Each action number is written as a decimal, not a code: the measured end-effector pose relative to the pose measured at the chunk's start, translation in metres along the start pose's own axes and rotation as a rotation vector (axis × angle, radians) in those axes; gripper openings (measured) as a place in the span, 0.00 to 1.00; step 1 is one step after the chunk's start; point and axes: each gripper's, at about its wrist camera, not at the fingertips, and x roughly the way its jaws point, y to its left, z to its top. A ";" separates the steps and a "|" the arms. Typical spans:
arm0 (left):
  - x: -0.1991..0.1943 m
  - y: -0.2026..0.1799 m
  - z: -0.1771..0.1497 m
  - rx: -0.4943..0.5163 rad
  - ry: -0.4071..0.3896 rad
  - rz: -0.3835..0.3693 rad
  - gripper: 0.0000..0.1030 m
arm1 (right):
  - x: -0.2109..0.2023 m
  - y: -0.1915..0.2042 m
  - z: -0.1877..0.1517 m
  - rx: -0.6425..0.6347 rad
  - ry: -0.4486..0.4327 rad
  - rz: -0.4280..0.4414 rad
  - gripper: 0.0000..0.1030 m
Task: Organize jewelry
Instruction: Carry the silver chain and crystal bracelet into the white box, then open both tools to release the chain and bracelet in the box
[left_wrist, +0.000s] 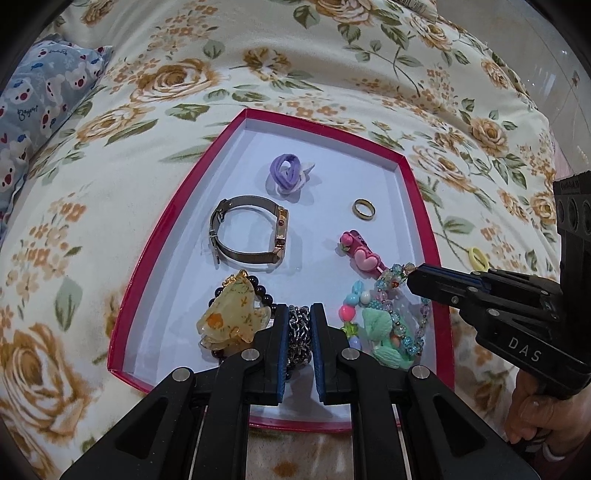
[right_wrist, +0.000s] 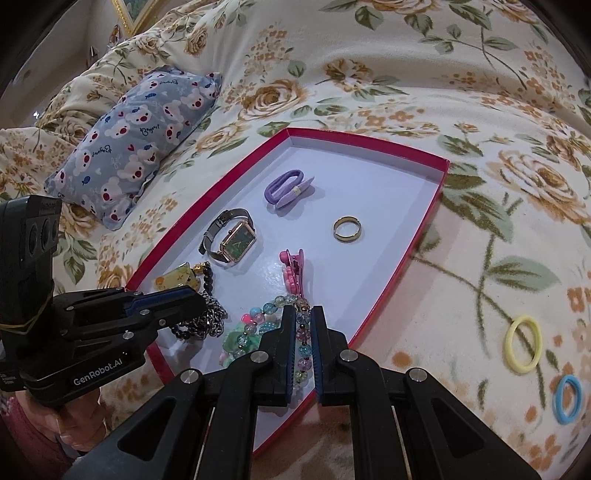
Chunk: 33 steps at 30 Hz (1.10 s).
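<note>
A flower-printed bedspread (right_wrist: 424, 74) covers the bed, with a small blue bear-print pillow (right_wrist: 136, 144) lying on it at the far left. On the bedspread sits a shallow red tray (left_wrist: 417, 184) with a white floor, its long axis running from near to far. The left gripper (left_wrist: 300, 317) reaches into the tray's near edge, its fingers pinching a bunched silver chain (left_wrist: 299, 332) between the blue pads; in the right wrist view this gripper comes in from the left with the chain (right_wrist: 212, 317) at its tip. The right gripper (right_wrist: 303, 321) has its fingers closed to a narrow gap around a strand of the multicoloured beaded bracelet (right_wrist: 258, 325), which is heaped in the tray's near right corner beside a mint fabric piece (left_wrist: 384, 332). A yellowish carved pendant on dark beads (left_wrist: 232, 314) lies just left of the chain. Farther in, a watch (right_wrist: 232, 240) with a mesh band rests on its side, its green square face turned right. A pink hair clip (left_wrist: 360, 251) with a heart lies right of the watch, its long axis slanting from far left to near right. A lilac hair tie (left_wrist: 286, 173) lies toward the far end, and a gold ring (left_wrist: 364, 209) lies flat to its right. Outside the tray on the bedspread, at the right, lie a yellow hair ring (right_wrist: 522, 343) and nearer, a blue hair ring (right_wrist: 569, 398).
</note>
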 end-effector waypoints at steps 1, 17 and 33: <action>0.001 0.000 0.000 -0.001 0.002 0.002 0.10 | 0.000 0.000 0.000 -0.001 0.002 -0.001 0.07; -0.003 0.000 -0.001 -0.018 0.001 0.023 0.19 | -0.003 -0.007 -0.003 0.044 -0.007 0.023 0.17; -0.030 -0.007 -0.009 0.003 -0.037 0.023 0.23 | -0.030 -0.007 -0.006 0.075 -0.077 0.021 0.36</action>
